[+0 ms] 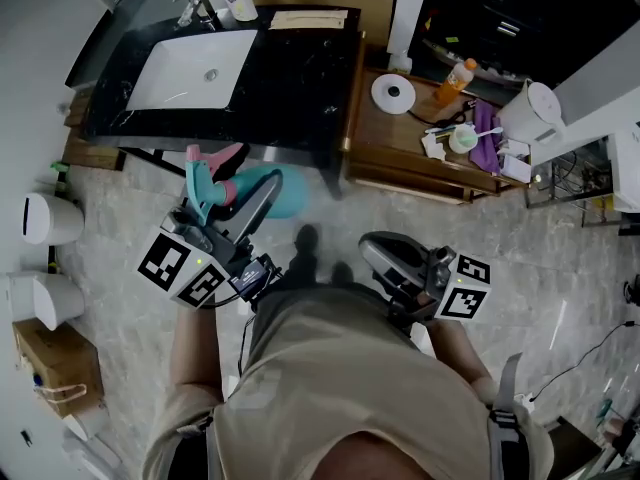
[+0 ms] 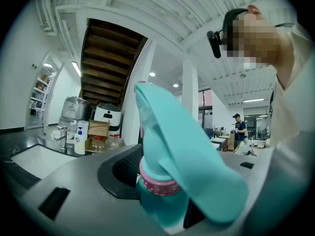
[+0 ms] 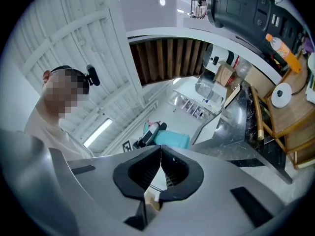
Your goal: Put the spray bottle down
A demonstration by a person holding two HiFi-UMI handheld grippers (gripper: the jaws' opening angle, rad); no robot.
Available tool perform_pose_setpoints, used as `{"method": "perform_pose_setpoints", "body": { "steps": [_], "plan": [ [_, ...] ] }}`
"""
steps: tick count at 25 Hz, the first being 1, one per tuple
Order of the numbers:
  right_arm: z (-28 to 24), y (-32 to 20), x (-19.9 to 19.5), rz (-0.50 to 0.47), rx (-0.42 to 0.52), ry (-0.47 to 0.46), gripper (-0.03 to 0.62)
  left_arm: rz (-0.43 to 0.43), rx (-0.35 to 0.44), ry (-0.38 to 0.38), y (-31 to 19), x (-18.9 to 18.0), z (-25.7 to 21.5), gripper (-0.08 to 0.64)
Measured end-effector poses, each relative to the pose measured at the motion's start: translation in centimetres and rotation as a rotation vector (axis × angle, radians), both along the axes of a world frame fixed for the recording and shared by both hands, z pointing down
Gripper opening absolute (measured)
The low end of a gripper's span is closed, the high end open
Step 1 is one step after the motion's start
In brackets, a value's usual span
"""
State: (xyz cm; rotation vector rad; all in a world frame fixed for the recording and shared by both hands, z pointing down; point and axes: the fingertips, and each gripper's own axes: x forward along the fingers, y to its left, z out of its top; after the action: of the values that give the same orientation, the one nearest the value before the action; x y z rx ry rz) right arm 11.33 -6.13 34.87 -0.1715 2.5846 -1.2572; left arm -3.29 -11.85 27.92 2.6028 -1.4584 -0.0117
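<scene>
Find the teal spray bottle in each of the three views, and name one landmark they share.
Head view: spray bottle left of centre, in the left gripper's jaws, over the floor.
Left gripper view: bottle fills the lower centre, between the jaws.
Right gripper view: bottle small, at centre, just above the shut jaws.
Shared landmark: the black counter.

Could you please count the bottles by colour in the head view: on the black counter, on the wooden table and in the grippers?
Teal spray bottle: 1
Orange bottle: 1
White bottle: 1
Total: 3
</scene>
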Motion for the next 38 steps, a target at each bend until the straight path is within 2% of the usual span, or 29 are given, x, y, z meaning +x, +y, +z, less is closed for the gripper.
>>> {"method": "perform_pose_setpoints", "body": {
  "steps": [4,13,19,38],
  "plan": [
    [0.1,-0.7,0.3,0.035,0.004,0.010,0.021,0.015,0.014,-0.029,-1.4,0.0,0.2,0.242],
    [0.4,-3.6,-0.6,0.100,-0.002,0.057,0.021,0.058,0.008,-0.018,-5.5,-1.7,1.4,0.242],
    [0.4,-6.0,-1.8,0.127,-0.008,0.078,0.021,0.075,0.003,-0.058,-8.8,-3.0,2.0,0.242],
    [0.9,-11.0,-4.5,0.223,-0.039,0.170,0.021,0.180,-0.043,-0.055,-18.3,-5.4,5.4,0.242]
  ]
}}
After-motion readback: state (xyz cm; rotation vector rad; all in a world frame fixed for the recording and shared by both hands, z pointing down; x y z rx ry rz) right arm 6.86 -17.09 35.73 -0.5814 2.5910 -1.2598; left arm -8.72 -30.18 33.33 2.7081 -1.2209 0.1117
